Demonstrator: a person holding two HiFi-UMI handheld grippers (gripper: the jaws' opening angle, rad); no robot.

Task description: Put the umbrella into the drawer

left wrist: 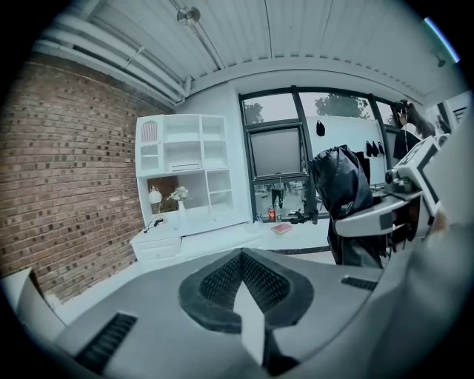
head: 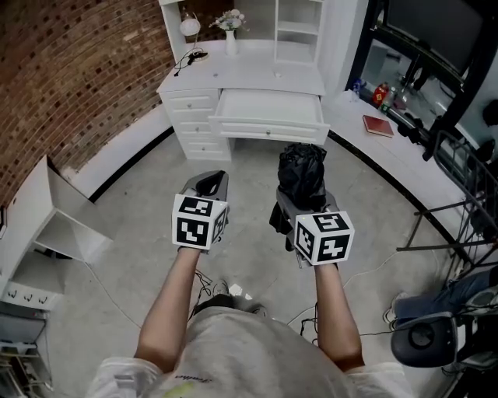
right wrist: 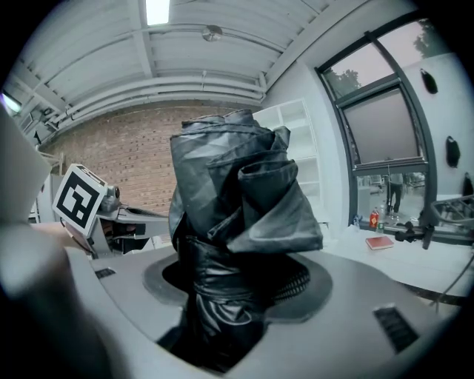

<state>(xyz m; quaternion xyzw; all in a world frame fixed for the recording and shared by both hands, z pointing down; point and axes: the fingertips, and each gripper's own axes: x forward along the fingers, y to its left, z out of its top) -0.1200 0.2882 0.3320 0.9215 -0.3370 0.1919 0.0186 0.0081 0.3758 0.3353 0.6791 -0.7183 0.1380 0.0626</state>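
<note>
A folded black umbrella [head: 302, 175] sticks up and forward out of my right gripper [head: 300, 205], whose jaws are shut on its lower part. In the right gripper view the crumpled umbrella [right wrist: 229, 215] fills the middle, clamped in my right gripper [right wrist: 226, 300]. My left gripper [head: 210, 185] hovers beside it at the left, shut with nothing in it; its own view shows the left gripper [left wrist: 244, 277] with jaws together and the umbrella [left wrist: 341, 185] off to the right. Ahead stands a white desk [head: 241, 78] with its wide middle drawer [head: 268, 129] pulled open.
A lamp [head: 190, 27] and a vase of flowers [head: 230, 22] stand on the desk under a white shelf unit. A red book [head: 378, 125] lies on the ledge at the right. A white cabinet [head: 54, 225] lies at the left; black stands and a chair [head: 424, 334] at the right.
</note>
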